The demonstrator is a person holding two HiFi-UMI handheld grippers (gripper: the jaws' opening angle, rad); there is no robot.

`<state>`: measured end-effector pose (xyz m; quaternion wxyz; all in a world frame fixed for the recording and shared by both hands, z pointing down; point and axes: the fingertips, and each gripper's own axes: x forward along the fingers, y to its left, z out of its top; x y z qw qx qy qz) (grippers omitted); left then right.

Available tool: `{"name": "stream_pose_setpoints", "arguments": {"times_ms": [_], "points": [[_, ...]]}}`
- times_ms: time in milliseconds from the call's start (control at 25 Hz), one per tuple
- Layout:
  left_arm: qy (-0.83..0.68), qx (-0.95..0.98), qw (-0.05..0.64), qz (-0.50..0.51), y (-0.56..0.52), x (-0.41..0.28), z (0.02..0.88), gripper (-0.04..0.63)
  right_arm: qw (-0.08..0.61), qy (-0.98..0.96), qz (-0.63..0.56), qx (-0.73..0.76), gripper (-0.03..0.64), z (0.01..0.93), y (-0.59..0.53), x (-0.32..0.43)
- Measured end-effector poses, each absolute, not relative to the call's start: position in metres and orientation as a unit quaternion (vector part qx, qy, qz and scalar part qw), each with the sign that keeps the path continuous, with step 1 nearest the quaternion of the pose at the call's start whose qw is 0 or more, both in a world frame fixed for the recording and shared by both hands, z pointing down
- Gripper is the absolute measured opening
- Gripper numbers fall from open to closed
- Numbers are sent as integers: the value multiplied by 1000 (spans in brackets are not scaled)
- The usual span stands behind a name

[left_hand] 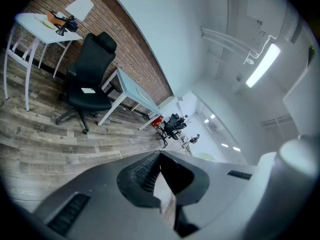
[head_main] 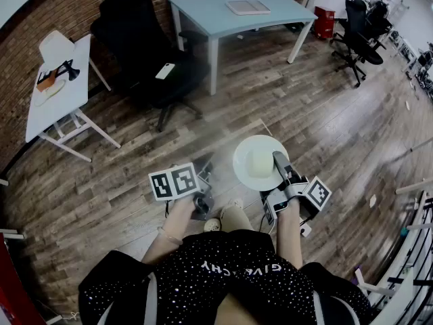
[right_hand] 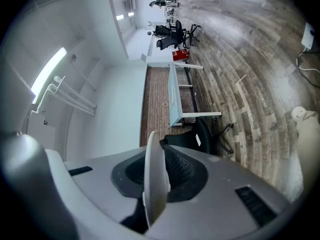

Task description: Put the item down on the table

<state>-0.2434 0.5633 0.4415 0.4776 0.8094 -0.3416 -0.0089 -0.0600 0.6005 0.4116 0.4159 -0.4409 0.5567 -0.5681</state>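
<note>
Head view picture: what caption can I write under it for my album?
Right gripper holds a white plate with a pale block over the wooden floor, blue table ahead.
</note>
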Motion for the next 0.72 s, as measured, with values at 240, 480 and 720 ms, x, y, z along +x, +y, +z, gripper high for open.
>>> {"name": "stream_pose_setpoints", "arguments": {"times_ms": [240,480,720], "points": [[-344,805,483,-6,527,-224,456,11,420,564,-567,-429,43,420,558,-41],[-358,804,474,-20,434,-195,442,11,418,582,-560,-416,43,404,466,-8],[-369,804,466,-30,360,-157,436,11,412,591,-557,-412,43,399,393,29]]}}
